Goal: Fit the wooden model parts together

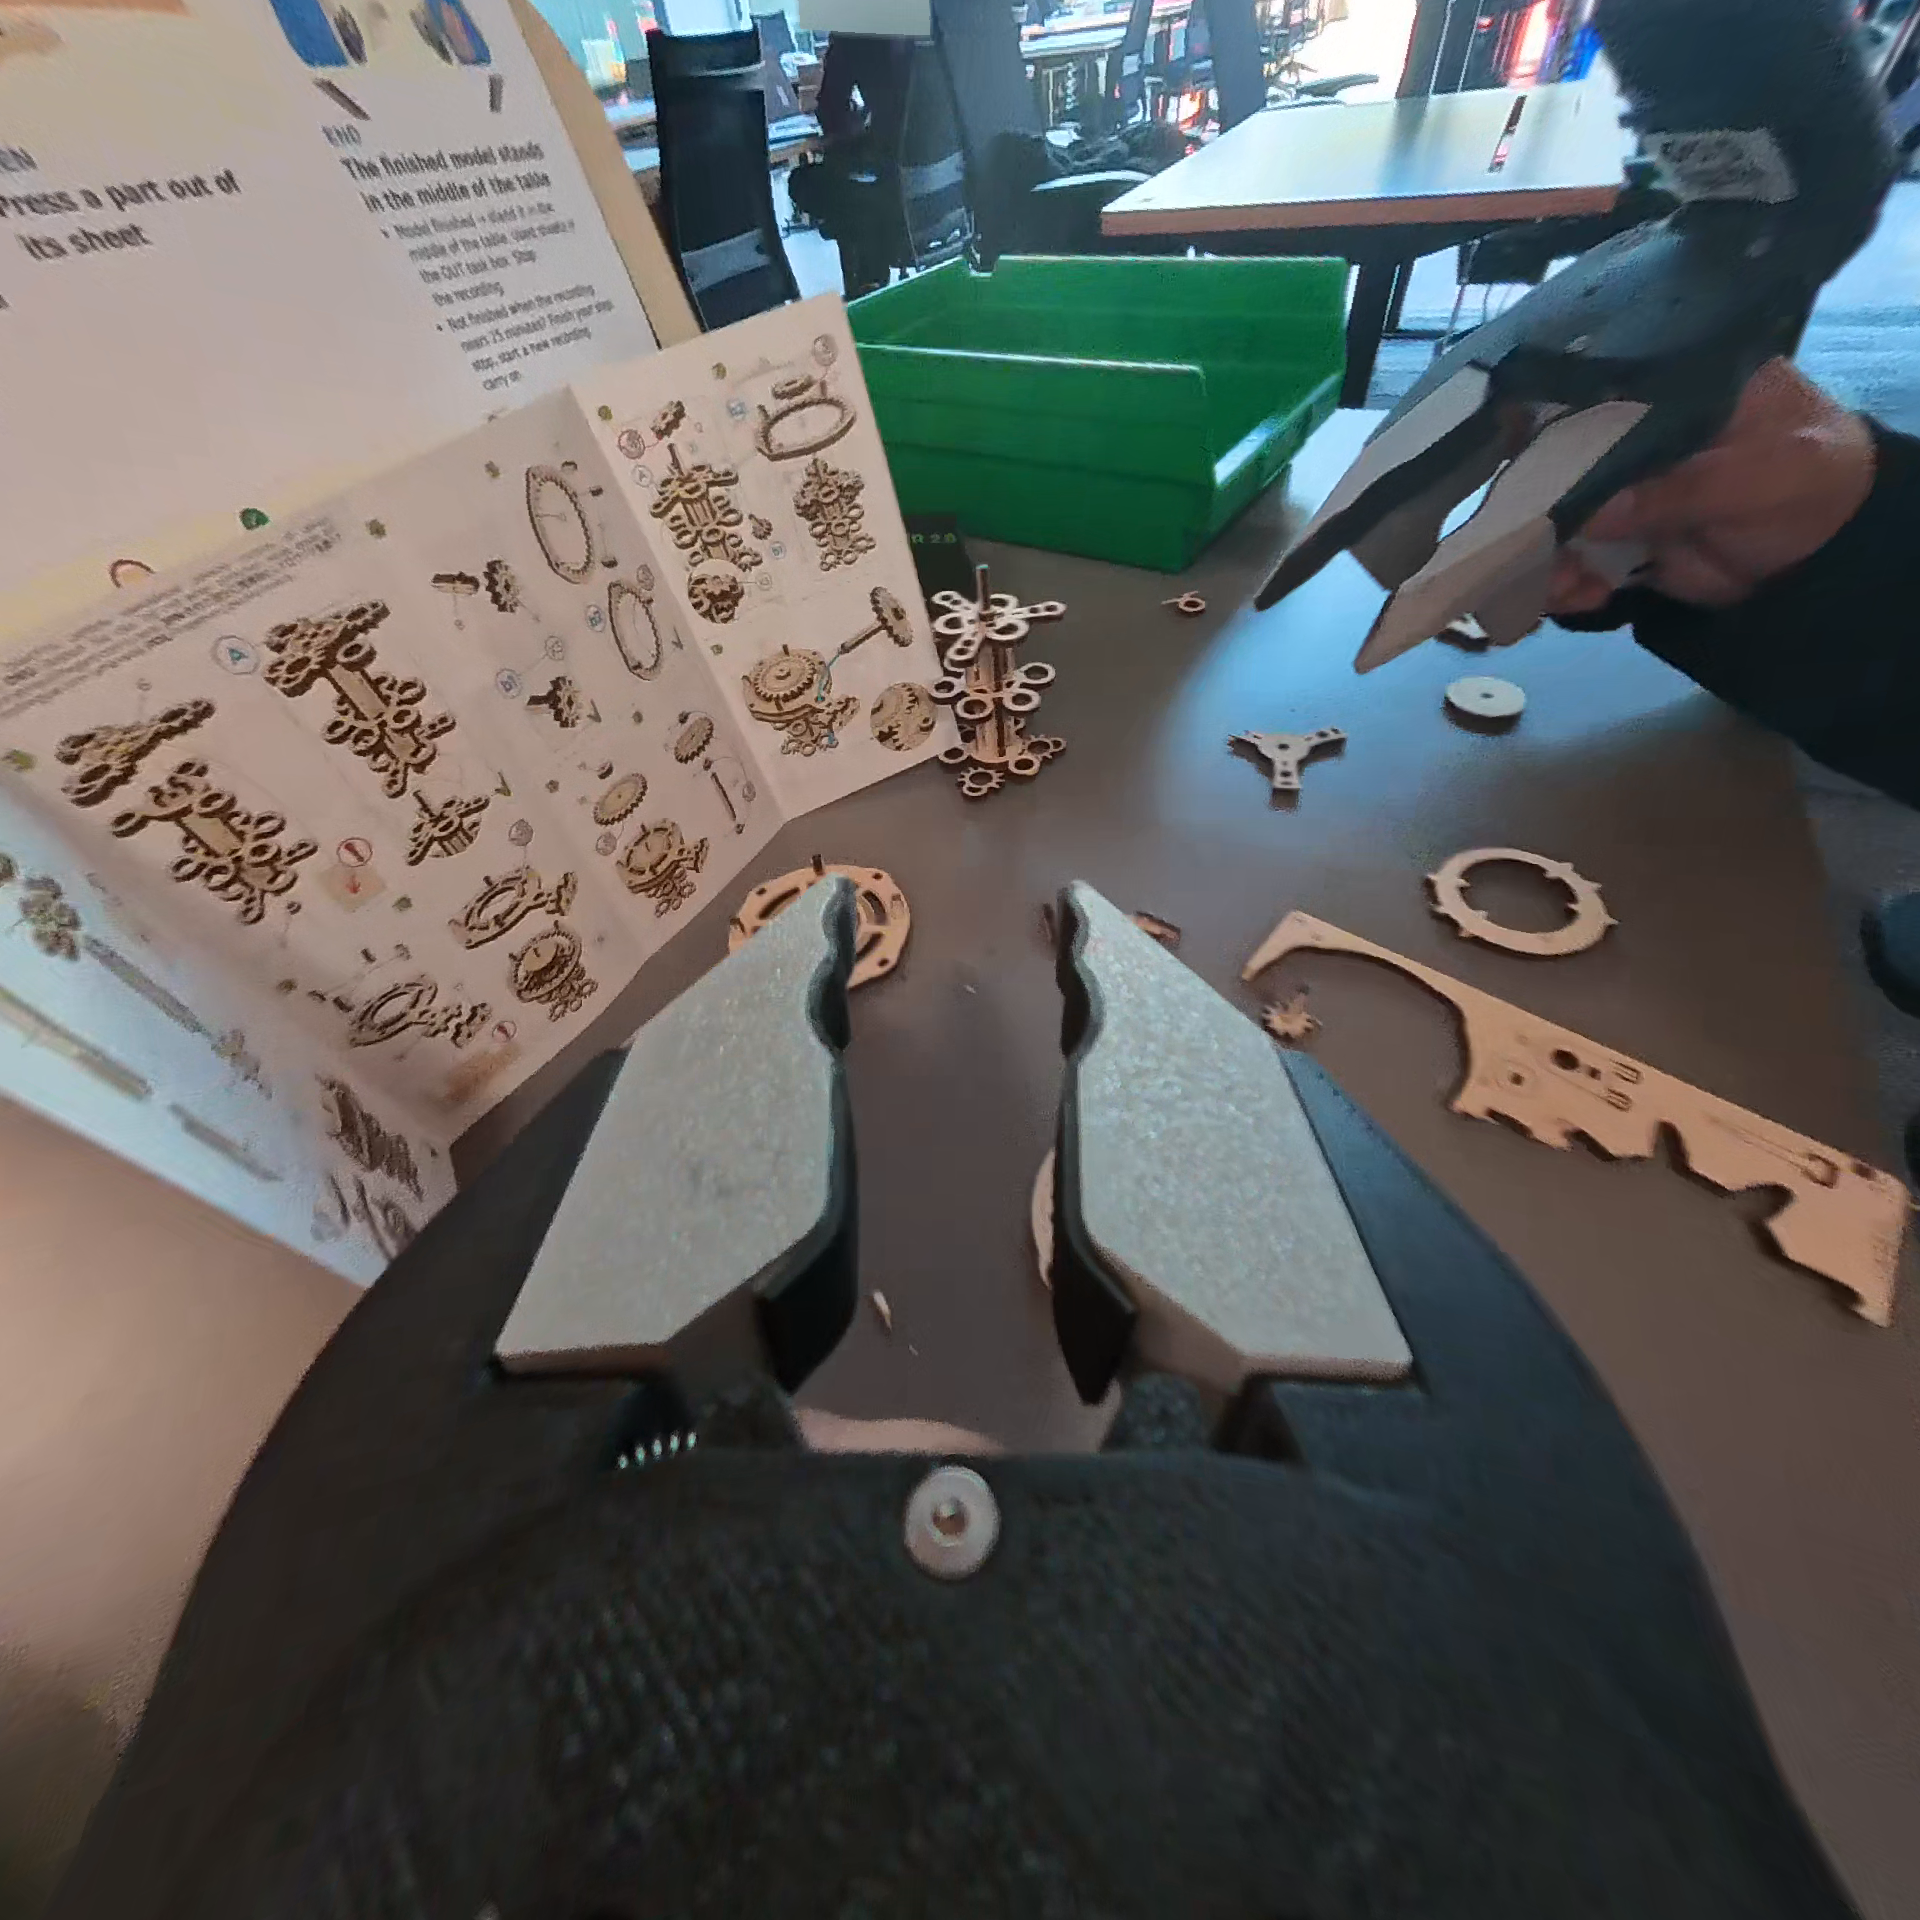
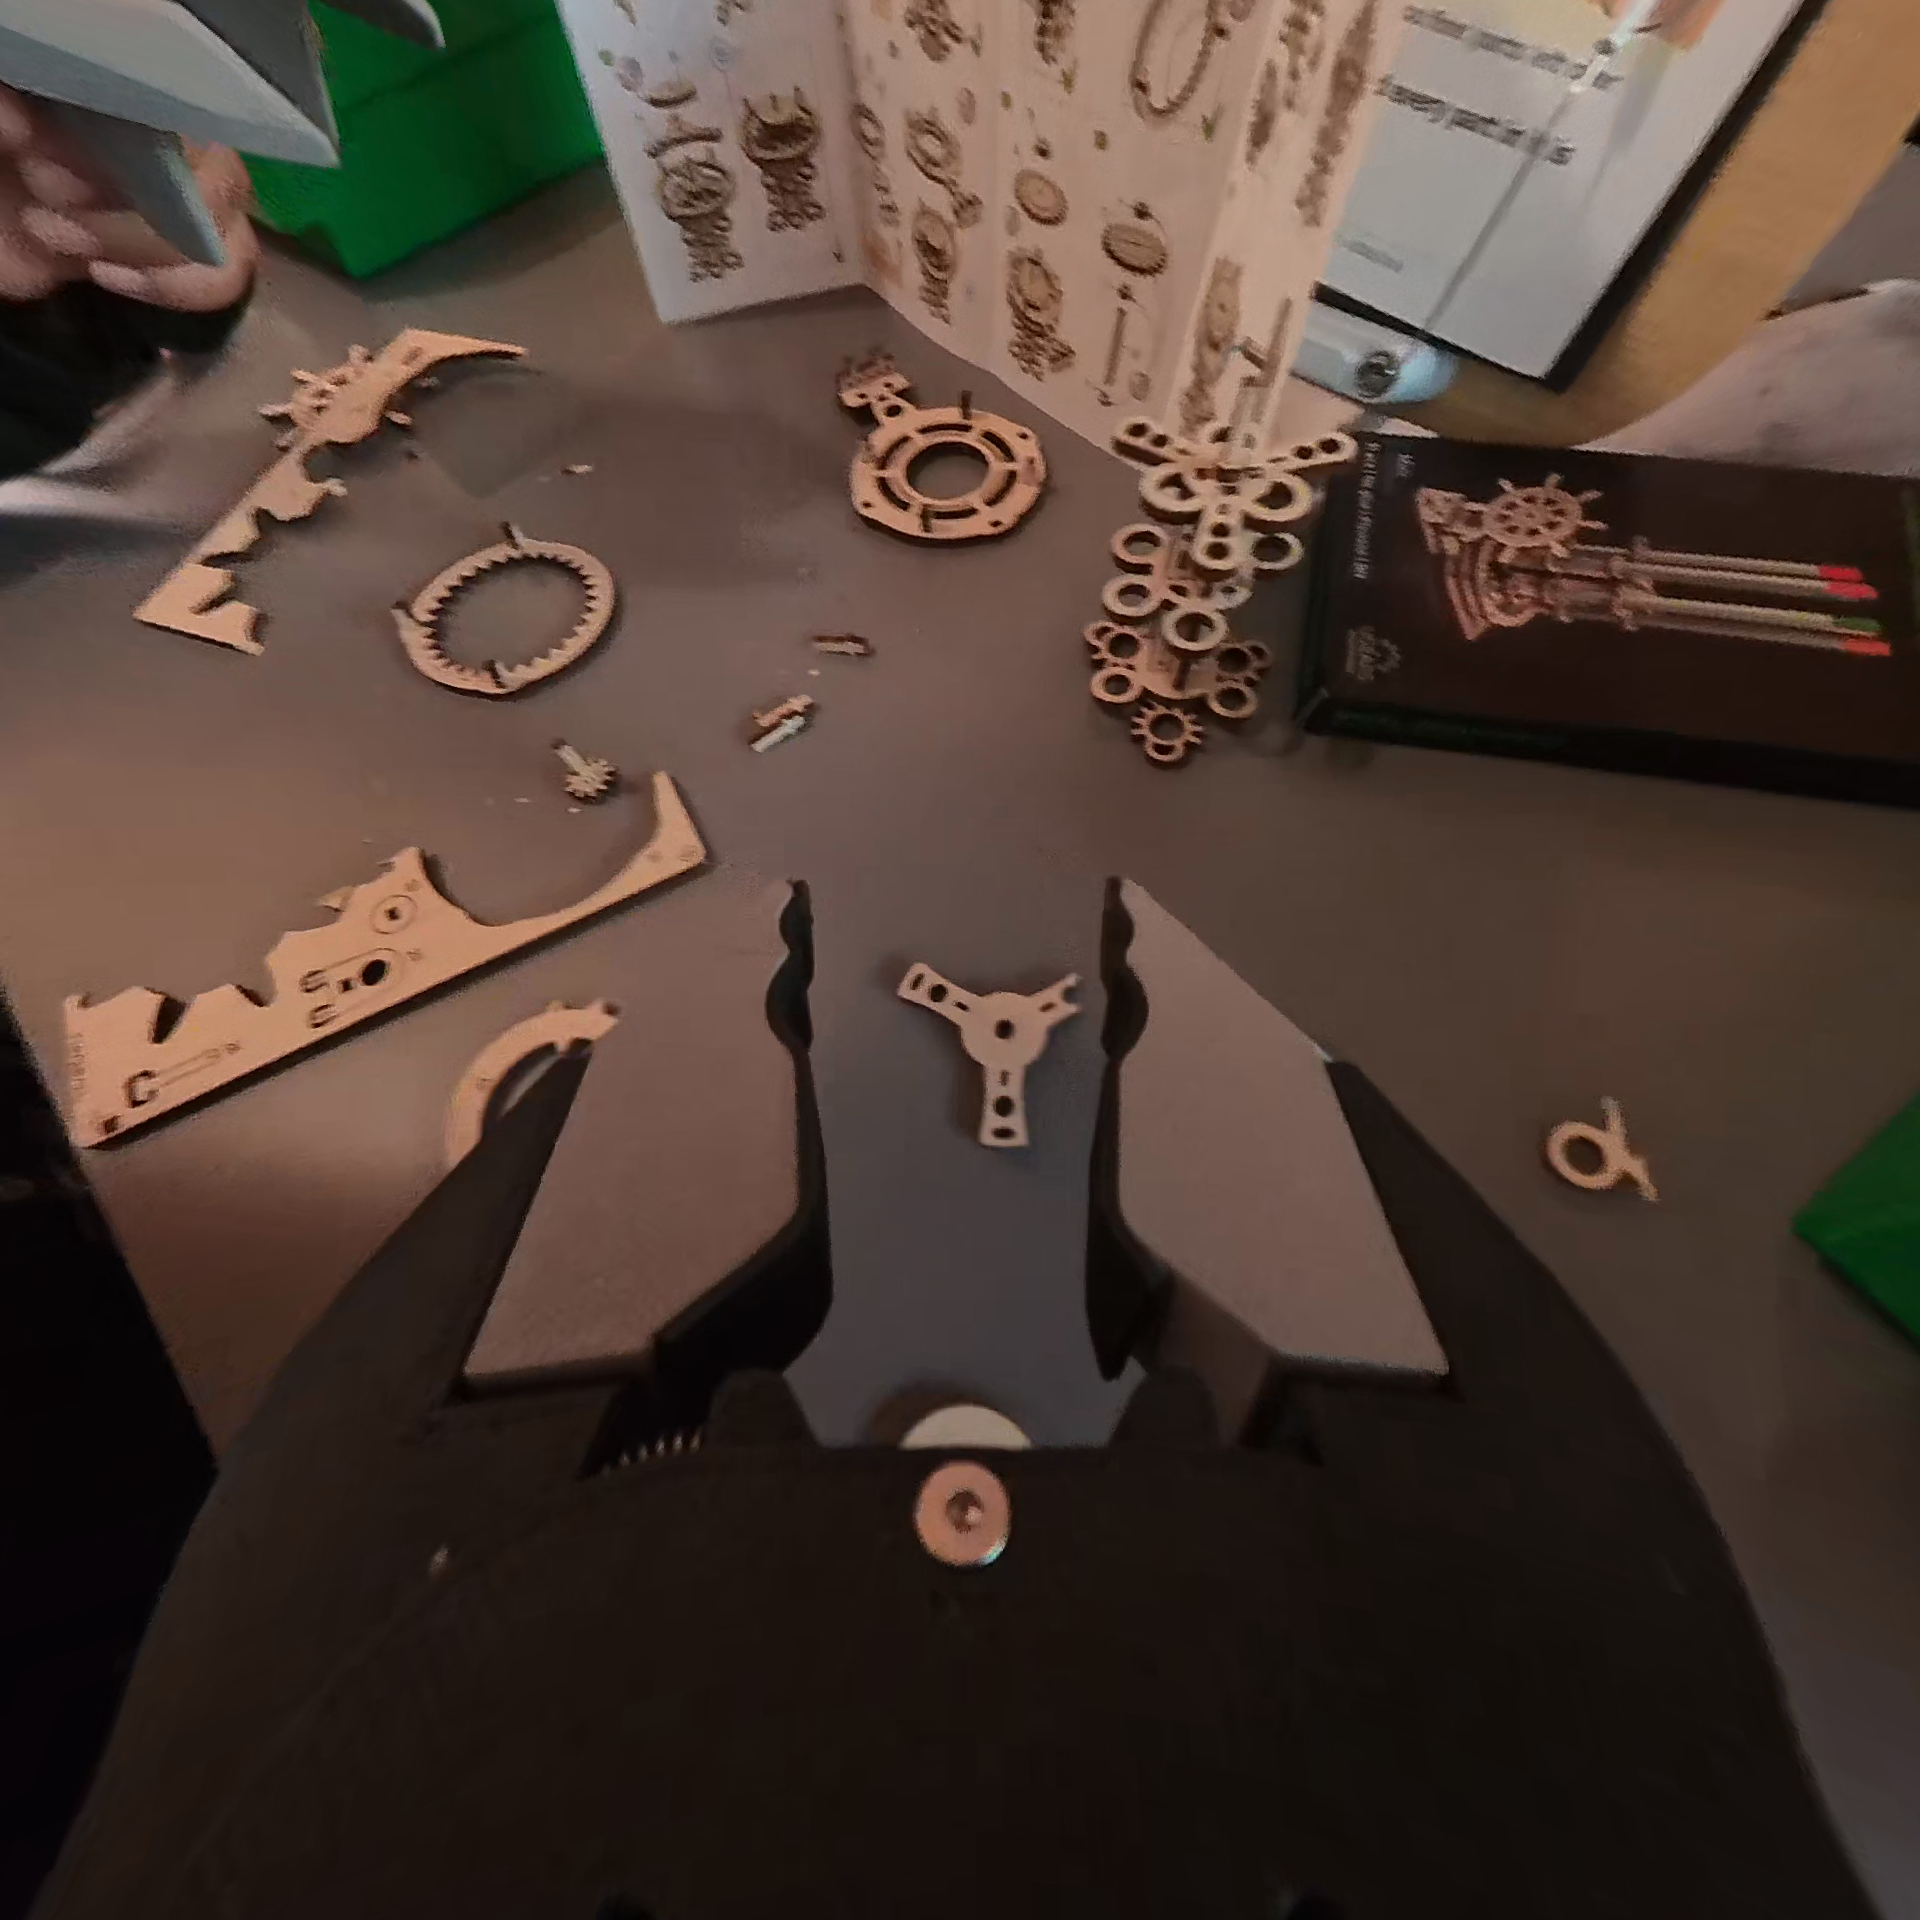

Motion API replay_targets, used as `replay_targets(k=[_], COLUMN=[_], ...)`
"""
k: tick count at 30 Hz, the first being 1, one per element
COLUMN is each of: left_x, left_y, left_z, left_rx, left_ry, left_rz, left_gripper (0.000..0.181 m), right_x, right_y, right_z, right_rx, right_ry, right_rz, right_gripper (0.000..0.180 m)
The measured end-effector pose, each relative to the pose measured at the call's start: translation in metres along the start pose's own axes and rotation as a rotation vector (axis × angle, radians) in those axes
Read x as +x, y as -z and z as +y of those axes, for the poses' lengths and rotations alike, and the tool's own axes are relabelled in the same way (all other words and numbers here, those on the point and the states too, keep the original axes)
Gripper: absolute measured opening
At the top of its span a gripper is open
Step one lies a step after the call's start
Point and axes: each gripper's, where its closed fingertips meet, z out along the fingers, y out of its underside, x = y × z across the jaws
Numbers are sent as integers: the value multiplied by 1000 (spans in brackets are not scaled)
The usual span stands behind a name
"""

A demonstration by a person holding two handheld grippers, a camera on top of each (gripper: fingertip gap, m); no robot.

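My left gripper (image 1: pixel 956 914) is open and empty, low over the dark table. Its left finger hides part of a round slotted wooden plate (image 1: pixel 883 935), which also shows in the right wrist view (image 2: pixel 940 478). My right gripper (image 2: pixel 956 904) is open and empty. A flat three-armed wooden part (image 2: pixel 992 1039) lies on the table between its fingers, untouched; it also shows in the left wrist view (image 1: pixel 1286 753). A partly built wooden tower of ringed plates (image 1: pixel 992 686) (image 2: pixel 1195 582) stands by the leaflet. The right gripper (image 1: pixel 1455 582) hovers above the table, held by a hand.
A toothed ring (image 2: pixel 509 613) (image 1: pixel 1517 899), a small gear (image 2: pixel 587 774), a loop-shaped piece (image 2: pixel 1590 1153) and leftover sheet strips (image 2: pixel 343 997) (image 1: pixel 1610 1112) lie about. A folded instruction leaflet (image 1: pixel 468 727), a green bin (image 1: pixel 1091 416) and the dark kit box (image 2: pixel 1600 613) stand behind. The gap from one gripper's tips to the other's is roughly 20 cm. About 15 cm separates my left fingertips from the round slotted wooden plate (image 1: pixel 883 935). The right camera catches it too, in the right wrist view (image 2: pixel 901 512).
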Motion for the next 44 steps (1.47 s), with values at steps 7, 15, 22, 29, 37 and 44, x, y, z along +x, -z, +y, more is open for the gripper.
replay_targets(k=[7,15,22,29,37,44], left_x=[-18,-13,-15,-16,-45,-39], left_y=[-11,-17,-16,-18,-3,-7], left_z=[28,59,61,72,67,70], left_rx=[-75,-224,-225,-270,-244,-268], left_ry=[-11,-47,-38,-62,-10,-31], left_rz=[-72,-93,-108,-125,-228,-224], left_gripper=[33,35,34,34,33,32], right_x=[28,9,6,10,18,34], right_y=[4,-4,-17,-20,-26,-19], right_z=[2,41,54,55,49,36], right_rx=[-25,-144,-216,-238,-200,-119], right_ry=[-18,-43,-6,54,81,152], right_rz=[39,-39,-22,19,86,228], right_gripper=[52,49,49,15,14,14])
